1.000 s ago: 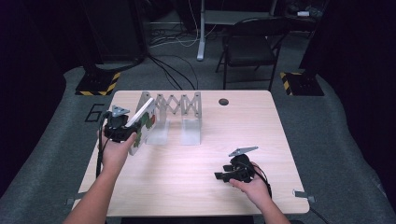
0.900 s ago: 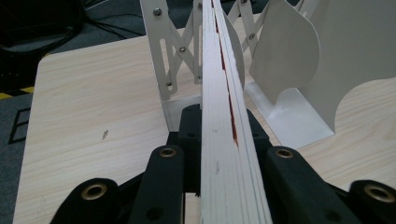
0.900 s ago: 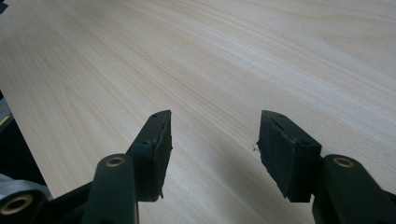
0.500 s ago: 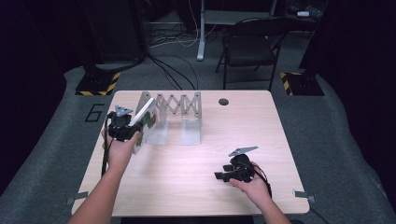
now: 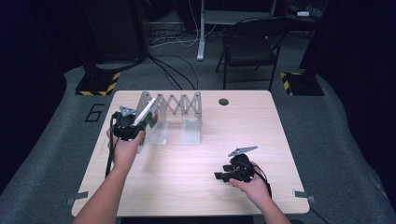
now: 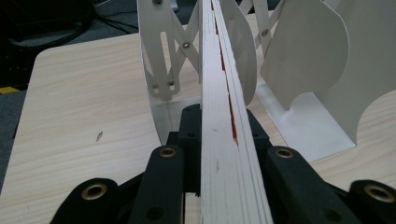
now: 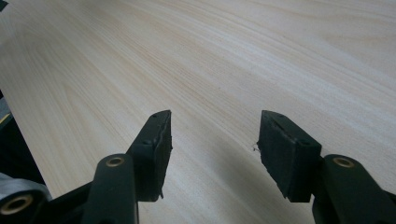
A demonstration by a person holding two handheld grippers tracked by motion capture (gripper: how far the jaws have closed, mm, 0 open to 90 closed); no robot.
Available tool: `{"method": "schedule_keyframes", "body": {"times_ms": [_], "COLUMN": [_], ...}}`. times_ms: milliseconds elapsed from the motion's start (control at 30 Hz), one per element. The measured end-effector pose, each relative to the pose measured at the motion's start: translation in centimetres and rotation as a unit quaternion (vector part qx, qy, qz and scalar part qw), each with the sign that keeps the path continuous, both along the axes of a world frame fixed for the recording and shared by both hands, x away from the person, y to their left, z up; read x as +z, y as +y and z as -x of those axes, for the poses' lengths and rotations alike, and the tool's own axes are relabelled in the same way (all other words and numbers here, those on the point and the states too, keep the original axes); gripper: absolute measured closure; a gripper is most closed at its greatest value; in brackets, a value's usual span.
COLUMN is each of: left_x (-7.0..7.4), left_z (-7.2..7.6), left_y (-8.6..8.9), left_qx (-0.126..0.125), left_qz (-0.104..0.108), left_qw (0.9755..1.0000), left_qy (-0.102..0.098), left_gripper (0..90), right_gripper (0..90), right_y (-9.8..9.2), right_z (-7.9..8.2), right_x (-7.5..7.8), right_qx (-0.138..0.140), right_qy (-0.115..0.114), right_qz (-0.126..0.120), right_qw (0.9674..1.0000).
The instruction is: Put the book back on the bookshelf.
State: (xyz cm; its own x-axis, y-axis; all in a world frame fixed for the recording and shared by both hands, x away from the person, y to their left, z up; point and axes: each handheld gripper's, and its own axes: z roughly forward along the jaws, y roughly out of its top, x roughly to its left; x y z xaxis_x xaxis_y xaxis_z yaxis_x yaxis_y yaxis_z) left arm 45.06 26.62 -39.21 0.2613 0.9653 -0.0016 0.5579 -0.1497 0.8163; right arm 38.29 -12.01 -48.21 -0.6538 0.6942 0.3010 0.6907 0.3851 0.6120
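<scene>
Up at the back left of the wooden surface, the left gripper is clamped on a thin white book, its jaws pressing both faces of the closed pages. In the left gripper view the book runs edge-on straight away from the camera, a streak of red showing between its leaves, and its far end lies among the white plates of an expanding metal book rack. From the high view the book tilts, its upper end leaning over the left end of the rack, which stands near the back edge of the surface with its scissor links stretched between two upright ends. The right gripper rests low on the surface near the front right, well apart from the rack; its jaws stand apart with nothing between them, bare wood showing in the gap. A black folding chair stands on the floor beyond the surface.
</scene>
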Motion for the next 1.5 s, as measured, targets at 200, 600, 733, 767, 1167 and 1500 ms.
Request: {"method": "schedule_keyframes", "body": {"times_ms": [200, 600, 733, 767, 1167, 1500], "left_x": [-0.6, -1.9, -2.1, -2.2, -3.2, -3.8], "left_z": [-0.2, -0.8, -1.0, -1.1, -1.4, -1.5], "left_y": [-0.3, -0.4, -0.3, -0.3, -0.3, -0.8], "left_qx": [0.007, 0.020, 0.021, 0.023, 0.029, 0.031], "left_qz": [0.000, -0.004, -0.004, -0.003, -0.009, -0.014], "left_qw": [1.0000, 0.9998, 0.9998, 0.9997, 0.9995, 0.9993], "left_qy": [0.000, 0.003, 0.007, 0.005, 0.013, 0.018], "left_gripper": [75.8, 75.8, 75.8, 75.8, 75.8, 75.7], "right_gripper": [44.4, 44.4, 44.4, 44.4, 44.4, 44.4], "right_y": [-0.1, -0.1, -0.1, -0.1, -0.2, -0.2], "right_z": [0.0, -0.1, -0.1, -0.1, -0.1, -0.1], "right_x": [0.0, -0.1, -0.1, -0.1, 0.0, 0.0], "right_qx": [0.001, 0.004, 0.003, 0.003, -0.002, 0.002], "right_qy": [-0.002, -0.006, -0.005, -0.005, 0.000, -0.002], "right_qz": [0.000, 0.000, -0.001, -0.001, -0.002, 0.000], "right_qw": [1.0000, 1.0000, 1.0000, 1.0000, 1.0000, 1.0000]}}
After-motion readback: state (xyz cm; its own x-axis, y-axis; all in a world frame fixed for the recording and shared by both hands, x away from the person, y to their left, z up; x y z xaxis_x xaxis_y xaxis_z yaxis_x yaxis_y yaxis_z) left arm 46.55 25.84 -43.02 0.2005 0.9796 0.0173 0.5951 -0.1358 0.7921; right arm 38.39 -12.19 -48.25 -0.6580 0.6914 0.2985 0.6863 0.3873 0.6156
